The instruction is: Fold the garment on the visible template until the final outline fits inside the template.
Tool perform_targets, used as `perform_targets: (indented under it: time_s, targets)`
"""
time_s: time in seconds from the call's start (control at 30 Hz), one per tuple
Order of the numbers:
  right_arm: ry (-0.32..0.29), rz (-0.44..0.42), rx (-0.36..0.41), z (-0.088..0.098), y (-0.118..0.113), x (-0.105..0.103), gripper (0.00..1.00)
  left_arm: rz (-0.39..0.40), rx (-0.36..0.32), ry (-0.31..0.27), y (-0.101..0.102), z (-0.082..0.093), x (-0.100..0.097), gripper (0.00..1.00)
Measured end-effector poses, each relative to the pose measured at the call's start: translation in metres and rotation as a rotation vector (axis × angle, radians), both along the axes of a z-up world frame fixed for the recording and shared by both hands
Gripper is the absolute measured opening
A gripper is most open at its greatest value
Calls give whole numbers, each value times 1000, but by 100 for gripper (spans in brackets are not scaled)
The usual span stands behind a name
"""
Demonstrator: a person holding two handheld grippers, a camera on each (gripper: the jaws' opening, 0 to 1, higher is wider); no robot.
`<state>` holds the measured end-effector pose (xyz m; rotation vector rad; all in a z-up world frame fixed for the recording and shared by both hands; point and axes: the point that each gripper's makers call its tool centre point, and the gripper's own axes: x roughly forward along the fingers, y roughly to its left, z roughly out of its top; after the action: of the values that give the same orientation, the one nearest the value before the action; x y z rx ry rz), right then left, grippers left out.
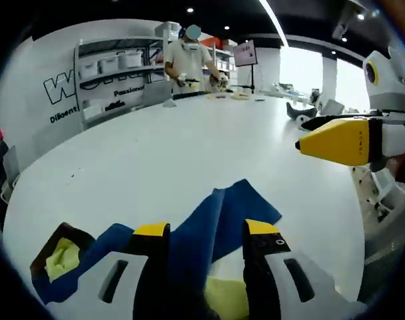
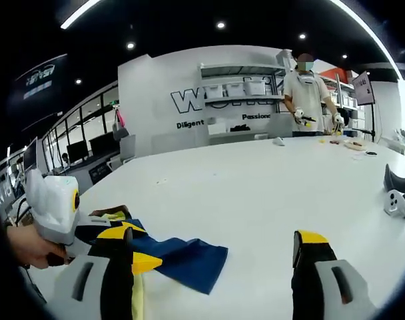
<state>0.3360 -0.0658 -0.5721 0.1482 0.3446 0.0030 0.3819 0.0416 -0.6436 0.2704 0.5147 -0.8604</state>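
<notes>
Two grippers worked a soft, crumpled blue garment on the smooth white surface: left gripper fingers pinched its fabric; right gripper fingers were spread.

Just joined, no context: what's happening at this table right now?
A person is folding a blue garment on a white table with two handheld grippers. The left gripper has its jaws on either side of a raised fold of the cloth; whether they are pinching it isn't clear. The right gripper is open, hanging above the table beside the garment. A yellow sheet, probably the template, peeks out under the cloth. The garment is still bunched, not folded flat. Another person works at the far end.
</notes>
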Motion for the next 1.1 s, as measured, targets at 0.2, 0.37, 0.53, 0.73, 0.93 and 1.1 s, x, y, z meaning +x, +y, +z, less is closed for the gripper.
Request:
perform_targets:
  time_s: [0.2,0.37,0.53,0.73,0.93,1.1]
  targets:
    - [14,4,0,-4,2,-1,99,27,18,5,2,-8,5,31]
    - [21,17,-10,-5,5,-1,99,20,16,24,-4,-13,5,25]
    - [27,23,-10,-7,5,-2,99,10,110,11,0,-27,6,3]
    - [50,27,-12,-12,5,-6,99,21,39,57,4,-21,11,0]
    - [46,-1,-1,-11,-1,-8,99,58,-19,33,7,-1,13,0]
    - [51,5,5,-12,1,-9,99,50,-23,-13,8,10,17,0]
